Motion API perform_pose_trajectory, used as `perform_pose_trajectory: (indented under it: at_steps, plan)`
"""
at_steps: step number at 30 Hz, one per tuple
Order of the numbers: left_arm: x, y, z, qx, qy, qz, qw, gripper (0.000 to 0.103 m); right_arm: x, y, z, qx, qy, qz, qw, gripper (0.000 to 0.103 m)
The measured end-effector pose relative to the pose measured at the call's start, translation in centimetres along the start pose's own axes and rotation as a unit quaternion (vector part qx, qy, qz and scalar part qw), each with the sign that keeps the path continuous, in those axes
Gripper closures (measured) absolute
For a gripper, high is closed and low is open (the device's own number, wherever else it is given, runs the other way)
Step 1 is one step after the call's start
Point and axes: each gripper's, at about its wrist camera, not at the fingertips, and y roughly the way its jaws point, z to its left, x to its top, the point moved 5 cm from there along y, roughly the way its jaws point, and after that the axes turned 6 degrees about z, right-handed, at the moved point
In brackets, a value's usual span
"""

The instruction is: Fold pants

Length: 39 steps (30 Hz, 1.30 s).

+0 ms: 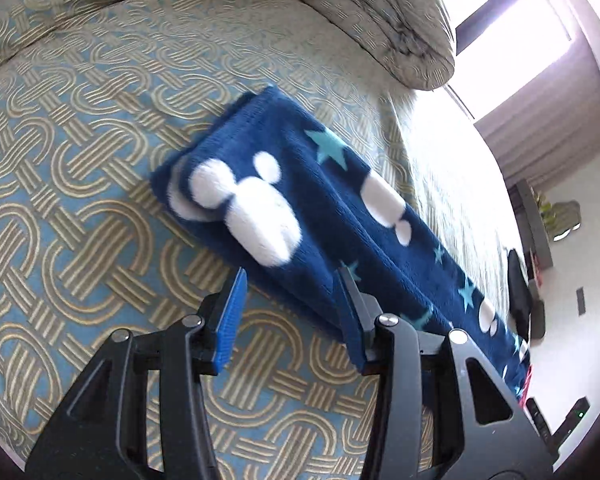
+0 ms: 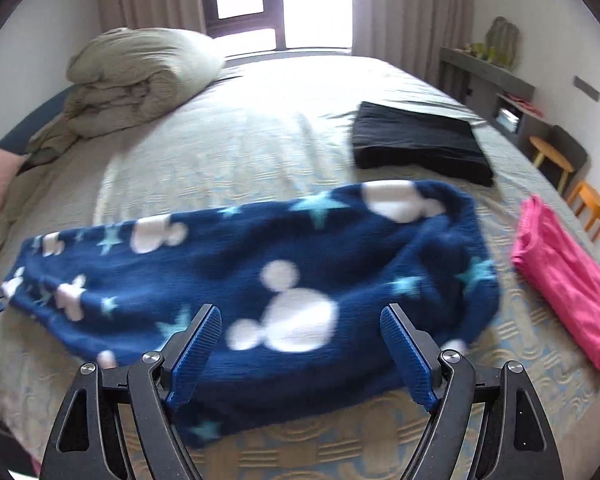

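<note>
Navy fleece pants (image 2: 260, 280) with white mouse heads and teal stars lie folded lengthwise across the patterned bedspread (image 1: 80, 160). Left gripper (image 1: 292, 284) angles down at their near edge, partly open, gripping nothing. Right gripper (image 2: 300, 320) angles down over them, spread wide, empty.

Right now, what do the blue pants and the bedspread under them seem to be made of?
Blue pants: likely plush fleece, matte; fuzzy nap blurs the white and teal shapes' edges. Bedspread: apparently woven or quilted cloth, matte; raised ribbed loops stand out from a flat blue ground.
</note>
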Motion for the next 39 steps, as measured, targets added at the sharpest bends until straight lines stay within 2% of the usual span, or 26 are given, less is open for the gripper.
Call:
perform_pose_trajectory:
  at_steps: [2,3,6,10,15,16,18,19,22,23,25,28,31,33,34,36,39]
  plan:
    - [0.5,0.1,1.4,-0.011,-0.023,-0.009,0.9996,0.055,-0.2,0.5,4.2,0.054,-0.020,0.010,0.998,0.020]
    - [0.7,-0.1,2.1,-0.013,-0.031,-0.012,0.9994,0.051,-0.3,0.8,6.6,0.076,-0.029,0.015,0.997,0.020]
    - [1.8,0.1,3.0,-0.026,-0.038,-0.015,0.9988,0.045,-0.5,2.3,12.6,0.120,-0.060,0.028,0.991,0.020]
    - [3.4,1.4,2.3,-0.036,-0.024,-0.013,0.9990,0.045,-0.2,3.9,17.9,0.141,-0.075,0.049,0.986,0.020]
    - [4.8,3.2,2.9,-0.010,-0.021,-0.009,0.9997,0.045,0.2,4.8,21.6,0.140,-0.096,0.059,0.984,0.020]
    - [5.0,3.3,3.1,-0.008,-0.021,-0.011,0.9997,0.048,0.1,5.0,22.1,0.136,-0.102,0.061,0.984,0.020]
    - [5.3,3.3,3.5,-0.002,-0.016,-0.020,0.9997,0.090,-0.2,5.4,22.8,0.129,-0.113,0.067,0.983,0.020]
    - [5.5,3.1,3.6,-0.005,-0.013,-0.024,0.9996,0.092,-0.3,5.6,23.0,0.126,-0.117,0.070,0.983,0.020]
    - [5.6,0.7,3.3,-0.020,-0.003,-0.068,0.9975,0.093,-0.2,6.1,23.5,0.124,-0.116,0.078,0.983,0.020]
    - [5.6,0.2,3.2,-0.014,0.009,-0.078,0.9968,0.093,-0.2,6.1,23.8,0.126,-0.116,0.078,0.982,0.020]
    - [5.7,0.8,3.4,0.001,0.025,-0.071,0.9972,0.092,-0.1,6.2,24.3,0.126,-0.118,0.080,0.982,0.020]
    - [5.6,2.8,4.7,0.025,0.015,-0.035,0.9990,0.086,-0.1,6.3,25.0,0.131,-0.121,0.082,0.981,0.020]
    - [5.3,1.7,5.4,0.018,-0.004,-0.051,0.9985,0.073,-0.4,6.4,25.8,0.138,-0.128,0.085,0.979,0.020]
    - [5.1,0.2,5.8,0.038,-0.012,-0.075,0.9964,0.034,-0.7,6.3,26.2,0.135,-0.139,0.085,0.977,0.020]
    - [5.0,-0.7,6.0,0.047,-0.011,-0.092,0.9946,0.028,-0.7,6.3,26.4,0.131,-0.145,0.084,0.977,0.020]
    - [4.8,-1.7,5.9,0.046,0.002,-0.103,0.9936,0.025,-0.8,6.3,26.5,0.124,-0.152,0.081,0.977,0.020]
    - [4.3,-0.9,5.4,0.025,0.016,-0.063,0.9976,0.025,-0.7,6.3,26.5,0.130,-0.148,0.078,0.977,0.020]
